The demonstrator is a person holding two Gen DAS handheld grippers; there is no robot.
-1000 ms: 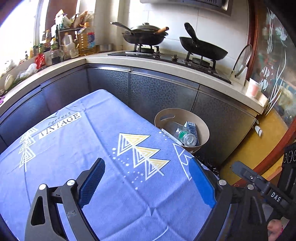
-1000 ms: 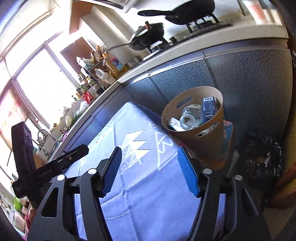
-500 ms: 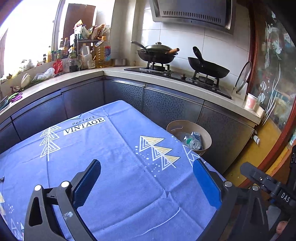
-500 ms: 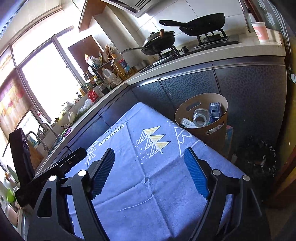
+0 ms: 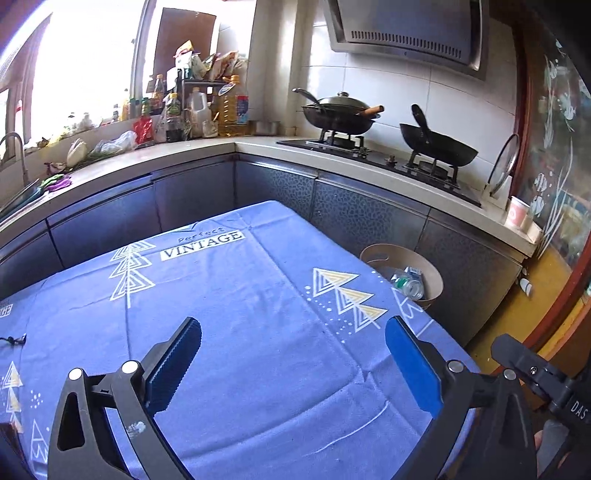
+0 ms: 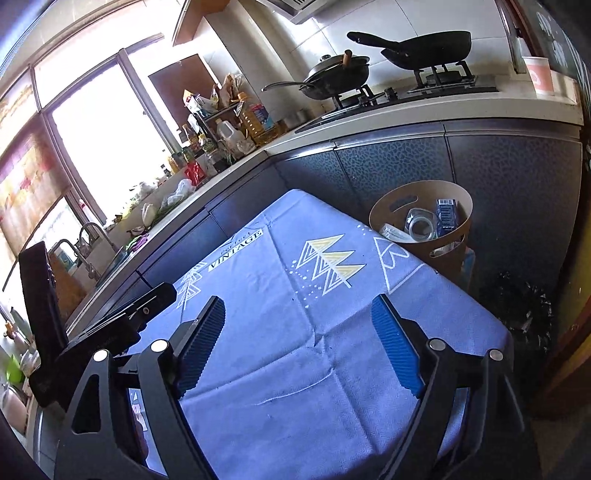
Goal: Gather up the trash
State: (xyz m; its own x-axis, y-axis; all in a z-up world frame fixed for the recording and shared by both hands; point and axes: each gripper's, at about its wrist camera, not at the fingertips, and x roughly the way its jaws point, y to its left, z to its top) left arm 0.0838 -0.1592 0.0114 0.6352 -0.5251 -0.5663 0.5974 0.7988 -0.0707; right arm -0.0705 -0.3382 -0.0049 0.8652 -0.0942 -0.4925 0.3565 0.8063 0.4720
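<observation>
Above the blue tablecloth (image 5: 236,295), left gripper (image 5: 291,360) gapes empty and right gripper (image 6: 299,341), still opening, grips nothing, the bin (image 6: 456,242) beside the table apparently holding the trash.

The table edge hides the bin's (image 5: 436,284) lower wall.

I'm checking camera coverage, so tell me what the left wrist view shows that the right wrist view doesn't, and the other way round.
Only the left wrist view shows the range hood and a small dark bit lying at the cloth's left edge. Only the right wrist view shows the dark wreath-like clutter on the floor and the bin's handle slot. Both show the blue tablecloth, the trash bin with trash inside, the two pans on the stove, and an empty gripper; the right gripper is opening.
</observation>
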